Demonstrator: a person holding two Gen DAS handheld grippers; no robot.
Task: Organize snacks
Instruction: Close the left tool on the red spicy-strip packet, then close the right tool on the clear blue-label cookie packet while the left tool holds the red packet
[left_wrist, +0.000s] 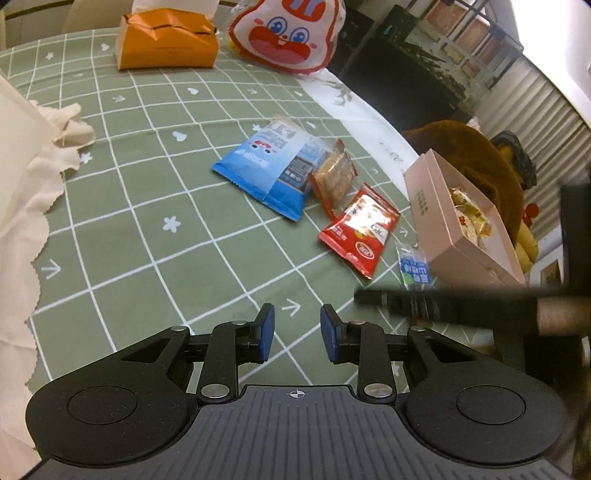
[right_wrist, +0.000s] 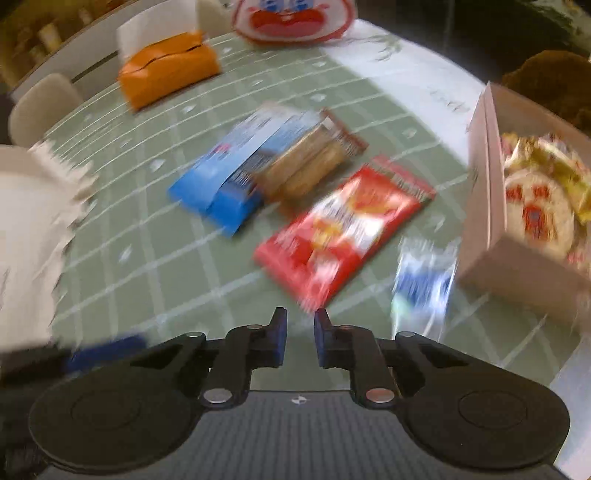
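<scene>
Left wrist view. The left gripper (left_wrist: 297, 328) sits nearest the lens, its blue-padded jaws parted a little with nothing between them, above the green checked tablecloth (left_wrist: 147, 229). Beyond lie the loose snacks: a blue packet (left_wrist: 266, 166), a clear-wrapped biscuit pack (left_wrist: 332, 177), a red packet (left_wrist: 360, 229) and a small blue-and-green sachet (left_wrist: 413, 267) just beside the pink box (left_wrist: 443, 221), which stands open at the table edge and already contains wrapped snacks.

Right wrist view (motion-blurred). The right gripper (right_wrist: 300, 338) has its jaws drawn in to a narrow empty gap, holding nothing. The red packet (right_wrist: 343, 229) lies just ahead of the fingertips.

Handling, as judged: the packets are light, soft film pouches, glossy and probably slippery. A crimped end seam or edge gives the firmest hold. The biscuits are likely brittle, so a gentle pinch suits.
</scene>
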